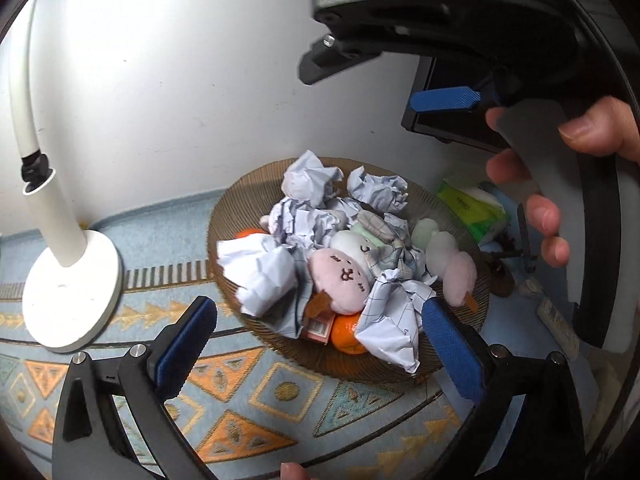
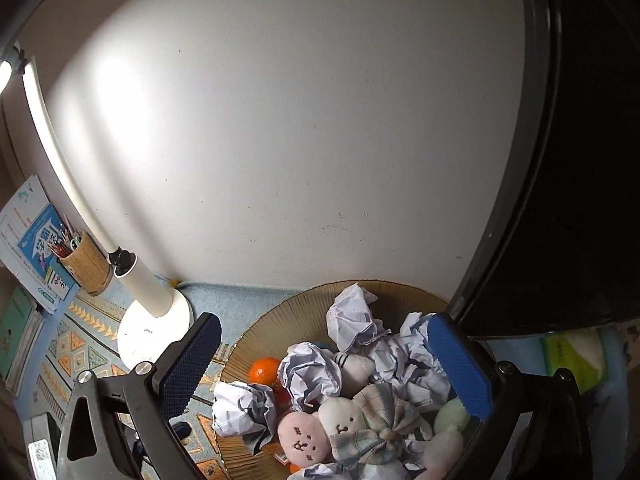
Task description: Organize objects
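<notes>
Patterned counter cloth [image 1: 256,396] against white wall; brown dish [image 1: 452,364] heaped with paper balls [image 1: 260,272] and plush toys [image 1: 344,276]; both grippers, left [image 1: 320,344] and right [image 2: 324,368], fingers wide and empty — take one top item, descend squarely, avoid neighbours.

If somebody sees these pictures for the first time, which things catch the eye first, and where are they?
First comes the round brown woven tray, heaped with crumpled white paper balls, a pink plush toy with a stitched face and an orange tangerine. A white desk lamp with a round base stands left of it on the patterned blue cloth. Both grippers, left and right, are open and empty.
</notes>
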